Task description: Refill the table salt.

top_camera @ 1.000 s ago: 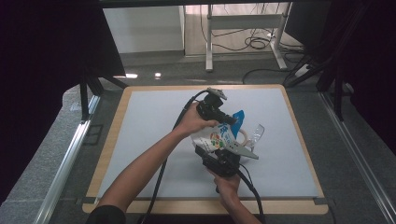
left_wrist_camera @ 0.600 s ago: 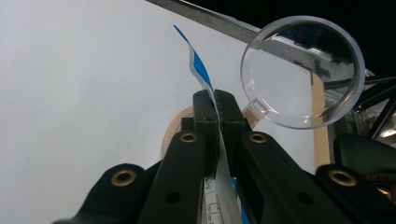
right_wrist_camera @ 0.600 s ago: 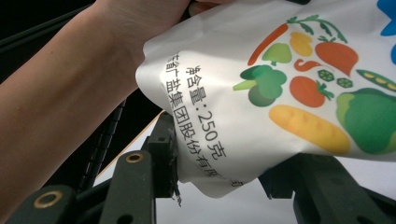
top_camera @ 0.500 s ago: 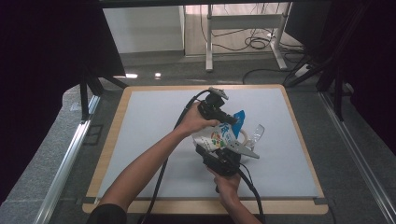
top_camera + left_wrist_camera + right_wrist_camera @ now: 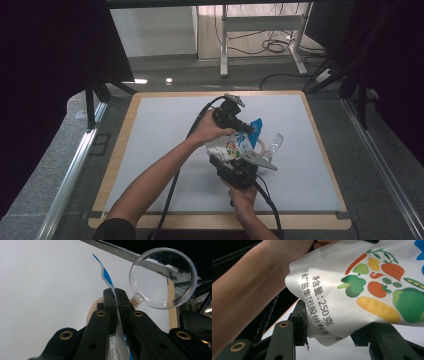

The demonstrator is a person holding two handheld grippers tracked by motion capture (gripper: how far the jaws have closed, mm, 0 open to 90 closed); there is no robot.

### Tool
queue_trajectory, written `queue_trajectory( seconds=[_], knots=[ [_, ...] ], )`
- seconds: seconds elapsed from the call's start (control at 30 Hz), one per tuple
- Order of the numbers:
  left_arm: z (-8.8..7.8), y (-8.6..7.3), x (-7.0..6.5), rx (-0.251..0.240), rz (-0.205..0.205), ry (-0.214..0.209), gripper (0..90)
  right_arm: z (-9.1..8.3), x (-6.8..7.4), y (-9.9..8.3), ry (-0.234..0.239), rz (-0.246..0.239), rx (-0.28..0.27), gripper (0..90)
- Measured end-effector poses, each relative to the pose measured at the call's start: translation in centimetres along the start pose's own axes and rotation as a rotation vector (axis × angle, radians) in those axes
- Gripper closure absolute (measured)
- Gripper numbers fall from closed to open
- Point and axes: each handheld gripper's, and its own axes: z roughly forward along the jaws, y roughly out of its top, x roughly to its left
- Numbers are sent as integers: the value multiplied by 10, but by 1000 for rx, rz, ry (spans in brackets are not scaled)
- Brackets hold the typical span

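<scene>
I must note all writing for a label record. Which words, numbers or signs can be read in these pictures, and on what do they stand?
"净含量:250克" on the white pouch, beside its vegetable drawings.
"盐集团股份有限", the line beside it on the pouch; its two ends are cut off, so this is only part of it.
Small print on the pouch edge between the left gripper jaws: too small to read.
Large blue sign on the pouch in the high view: blurred, not readable.

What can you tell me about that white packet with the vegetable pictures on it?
The packet is a soft white plastic pouch printed with colourful vegetables, black Chinese lettering and a blue band near its top edge. It looks crumpled and is held up above the white mat. The left gripper pinches its thin top edge, jaws shut; the right gripper clamps its bulging lower end.
</scene>
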Motion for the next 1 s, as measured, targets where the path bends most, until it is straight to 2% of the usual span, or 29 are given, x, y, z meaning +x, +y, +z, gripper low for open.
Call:
queue_trajectory(
  seconds=[0.4,1.0],
  knots=[
    [1,1,0,2,1,-2,896,0,1,0,-5,20,-12,560],
    [2,-1,1,5,-2,3,896,1,1,-1,-9,3,-8,561]
  ],
)
